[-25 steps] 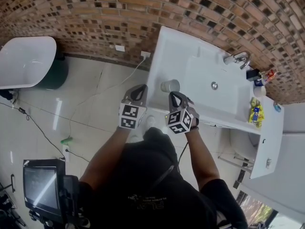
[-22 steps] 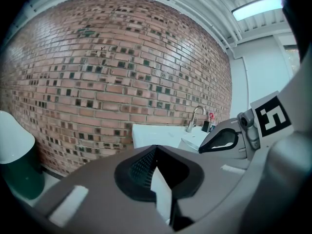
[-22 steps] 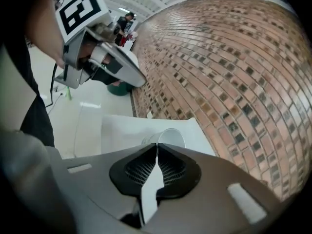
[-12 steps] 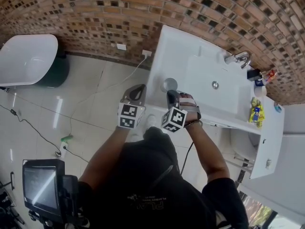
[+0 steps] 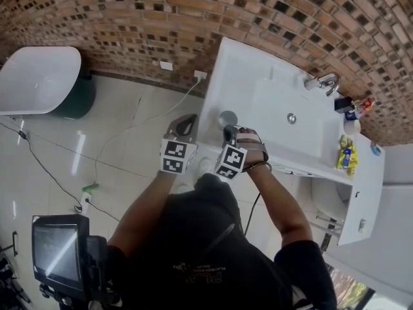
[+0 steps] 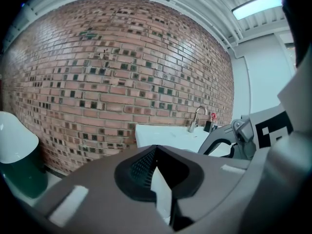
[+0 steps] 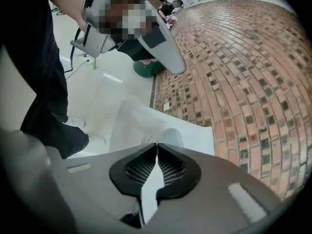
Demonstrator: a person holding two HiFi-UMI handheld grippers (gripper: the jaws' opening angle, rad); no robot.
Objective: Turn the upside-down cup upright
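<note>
White sink counter [image 5: 258,76], brick wall [image 5: 129,18]; right claw [image 7: 157,145] pinches cup [image 7: 171,136], left claw [image 6: 155,149] clenched.

A brick wall [image 5: 129,18] backs a white washbasin counter [image 5: 239,70] with a faucet [image 5: 321,81] and drain [image 5: 292,117]. A yellow packet [image 5: 346,154] lies at the counter's right end. A cable [image 5: 45,166] crosses the tiled floor [image 5: 116,134].

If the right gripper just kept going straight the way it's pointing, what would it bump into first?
The cup: it sits right at the tips of the right gripper's closed jaws, which seem to pinch its wall. Behind it is the white counter.
</note>
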